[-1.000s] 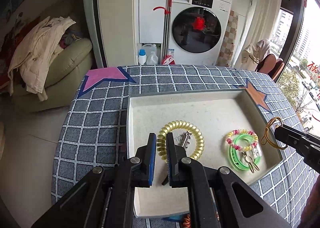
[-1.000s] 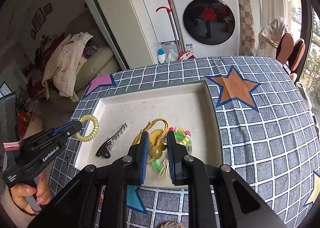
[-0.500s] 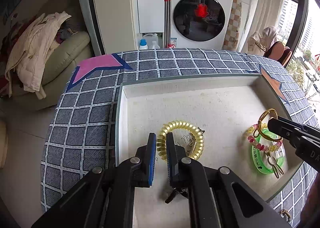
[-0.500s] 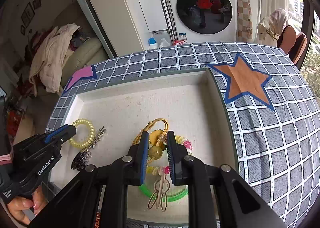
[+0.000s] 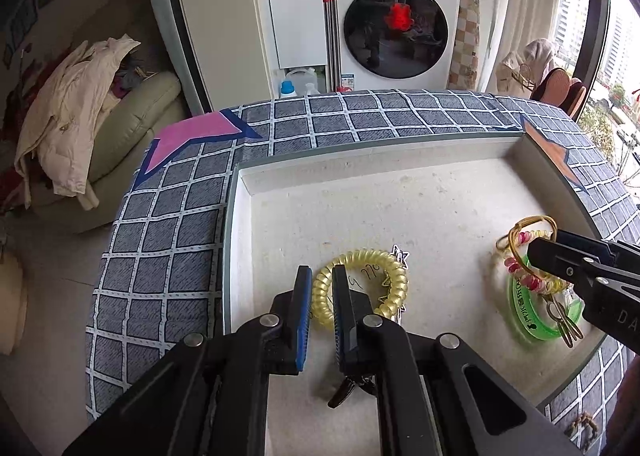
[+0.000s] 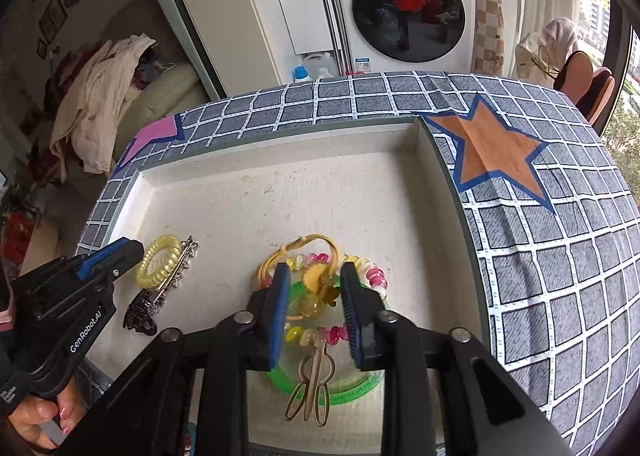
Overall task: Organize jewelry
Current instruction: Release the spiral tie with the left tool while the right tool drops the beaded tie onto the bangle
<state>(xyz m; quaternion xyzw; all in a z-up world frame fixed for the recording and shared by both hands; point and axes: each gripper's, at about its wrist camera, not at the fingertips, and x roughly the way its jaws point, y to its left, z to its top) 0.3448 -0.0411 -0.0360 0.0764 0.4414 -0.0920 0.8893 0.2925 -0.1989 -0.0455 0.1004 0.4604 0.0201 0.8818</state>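
A shallow white tray (image 5: 400, 191) (image 6: 280, 183) lies on the checked tablecloth. My left gripper (image 5: 319, 298) (image 6: 120, 252) is shut on a yellow spiral hair tie (image 5: 360, 280) (image 6: 158, 266), which rests low over a dark hair clip (image 5: 352, 388) (image 6: 140, 314) in the tray's left part. My right gripper (image 6: 313, 296) (image 5: 536, 252) stands open around a gold hair tie with a yellow bauble (image 6: 312, 296) (image 5: 520, 234). That tie lies on a pink-and-yellow bead bracelet (image 6: 372, 276) and a green bangle (image 6: 320, 388) (image 5: 536, 328).
The tablecloth (image 6: 540, 256) has an orange star (image 6: 492, 147) right of the tray and a pink star (image 5: 188, 135) at its far left. A washing machine (image 5: 396, 23) and a sofa with a coat (image 5: 76, 115) stand beyond the table.
Both grippers have come down and forward into the tray. My right gripper's jaws have spread apart and the gold hair tie now lies on the bracelets. My left gripper still pinches the spiral tie.
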